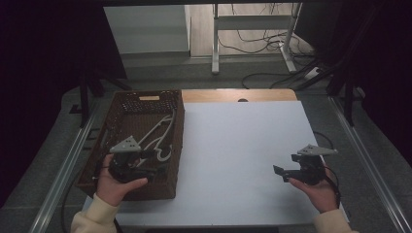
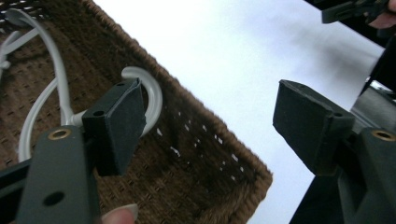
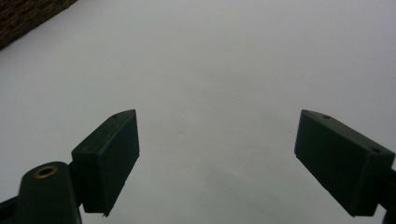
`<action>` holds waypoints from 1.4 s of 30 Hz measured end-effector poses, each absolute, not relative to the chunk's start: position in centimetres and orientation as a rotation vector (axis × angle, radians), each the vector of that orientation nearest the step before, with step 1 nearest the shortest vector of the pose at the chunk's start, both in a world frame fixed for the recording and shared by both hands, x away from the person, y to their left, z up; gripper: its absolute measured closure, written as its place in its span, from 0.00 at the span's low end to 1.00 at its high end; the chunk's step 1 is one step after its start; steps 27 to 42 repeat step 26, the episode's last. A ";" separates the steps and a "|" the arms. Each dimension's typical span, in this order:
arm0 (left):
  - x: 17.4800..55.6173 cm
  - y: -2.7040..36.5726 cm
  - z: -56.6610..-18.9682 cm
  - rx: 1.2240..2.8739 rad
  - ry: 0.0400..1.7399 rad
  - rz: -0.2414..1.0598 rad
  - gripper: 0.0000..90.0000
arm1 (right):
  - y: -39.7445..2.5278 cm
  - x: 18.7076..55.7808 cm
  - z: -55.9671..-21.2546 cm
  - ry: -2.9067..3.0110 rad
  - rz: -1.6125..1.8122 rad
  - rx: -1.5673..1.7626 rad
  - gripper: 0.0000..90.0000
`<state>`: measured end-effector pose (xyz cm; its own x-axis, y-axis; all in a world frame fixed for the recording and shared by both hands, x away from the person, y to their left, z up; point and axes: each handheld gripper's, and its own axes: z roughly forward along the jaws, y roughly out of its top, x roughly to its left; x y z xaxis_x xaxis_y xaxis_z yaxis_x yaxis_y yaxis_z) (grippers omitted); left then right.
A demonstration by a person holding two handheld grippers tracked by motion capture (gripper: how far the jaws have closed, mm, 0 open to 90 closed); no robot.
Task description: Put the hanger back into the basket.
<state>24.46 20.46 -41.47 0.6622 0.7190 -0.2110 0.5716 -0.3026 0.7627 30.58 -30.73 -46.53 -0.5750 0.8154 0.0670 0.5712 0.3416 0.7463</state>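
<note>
Both our hands sit at the near edge: our left hand (image 1: 114, 187) holds the left gripper (image 1: 158, 171) over the near right corner of the brown woven basket (image 1: 104, 138), our right hand (image 1: 318, 191) holds the right gripper (image 1: 278, 171) above the white table top (image 1: 238, 145), well apart from the basket. Left gripper view: jaws wide apart, nothing between them; they straddle the basket's right wall, one pad (image 2: 122, 122) over the inside, the other over the table. White plastic hangers (image 1: 163, 133) lie loose inside the basket, along its right side; one curved hook (image 2: 152, 100) rests against the inner wall just behind that left pad. Touching or not, we cannot tell. Right gripper view: jaws also wide apart, empty, bare white surface under them, a sliver of basket at the upper left corner. Beyond the table's far edge: grey floor, a white desk frame (image 1: 252, 29), loose cables (image 1: 262, 43).
</note>
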 end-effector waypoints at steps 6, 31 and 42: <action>24.2 20.9 -41.5 1.987 1.020 0.244 0.28 | -30.4 30.4 -46.5 2.302 1.083 1.211 0.16; 24.4 21.6 -41.5 1.987 1.005 0.236 0.26 | -30.6 30.3 -46.5 2.292 1.083 1.202 0.15; 24.4 21.6 -41.5 1.987 1.005 0.236 0.26 | -30.6 30.3 -46.5 2.292 1.083 1.202 0.15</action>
